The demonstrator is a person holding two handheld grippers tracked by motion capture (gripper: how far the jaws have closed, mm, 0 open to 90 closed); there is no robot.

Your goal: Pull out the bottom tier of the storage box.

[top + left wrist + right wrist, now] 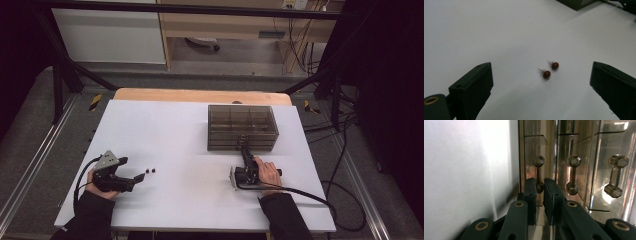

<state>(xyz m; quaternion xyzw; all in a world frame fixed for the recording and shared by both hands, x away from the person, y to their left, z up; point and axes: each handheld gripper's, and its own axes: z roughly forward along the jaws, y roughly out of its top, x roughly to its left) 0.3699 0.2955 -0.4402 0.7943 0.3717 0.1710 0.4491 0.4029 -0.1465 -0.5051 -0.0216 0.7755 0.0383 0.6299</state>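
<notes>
A smoky see-through drawer box [242,128] stands on the white counter [165,130] toward its far right part, with dividers showing through its top; what lies in its compartments cannot be told. Its front carries small drawers, each with a dumbbell-shaped handle. In the right gripper view the box appears turned on its side, and three handles show: one [538,173] right at the tips of the right tongs [540,188], a second [573,174] beside it, and a third [616,175] farther off. The right tongs are nearly closed, with only a narrow gap between the jaws, and the near handle's lower knob sits in that gap; whether the pads press on it cannot be told. In the high view the right tongs [244,148] reach from the hand to the box's front, at its lower edge. The left tongs [541,82] stand wide open and hold nothing. Two red ball earrings [550,69] lie side by side on the counter just ahead of the open jaws, well apart from the box.
</notes>
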